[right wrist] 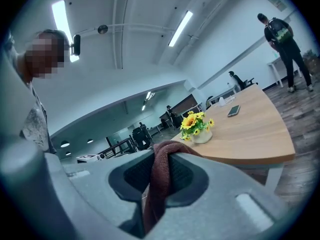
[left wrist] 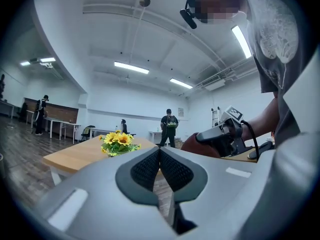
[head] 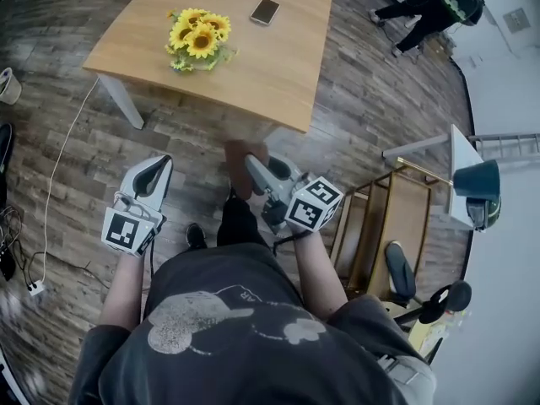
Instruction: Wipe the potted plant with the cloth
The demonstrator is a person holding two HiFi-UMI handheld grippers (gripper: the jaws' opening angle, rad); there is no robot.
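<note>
Pose: both forearms reach forward from the person's torso, over the wooden floor point(head: 101, 142) and short of the near edge of the surface point(head: 270, 66). Each hand is largely covered by its gripper's marker cube in the head view.

Left gripper point(left wrist: 160, 151): held roughly level and aimed towards the surface. Its two dark pads are pressed together along a single seam with nothing between them.

Right gripper point(right wrist: 161, 156): beside the left and angled inward. Its jaws are pinching the cloth point(right wrist: 159, 179), a dark reddish-brown fold that bulges over the jaw tips and hangs down between the pads.

Task item: the potted plant point(head: 198, 36), a bunch of yellow sunflowers, stands on the surface near its left end, well apart from both grippers. A phone point(head: 265, 11) lies farther back on the same surface.

Limits of view: from the head view the blooms hide the pot; the right gripper view shows a pale pot beneath them. The cloth's lower end drops out of sight behind the gripper body. In the head view the cloth is a blurred brown patch at the right jaw tips.
</note>
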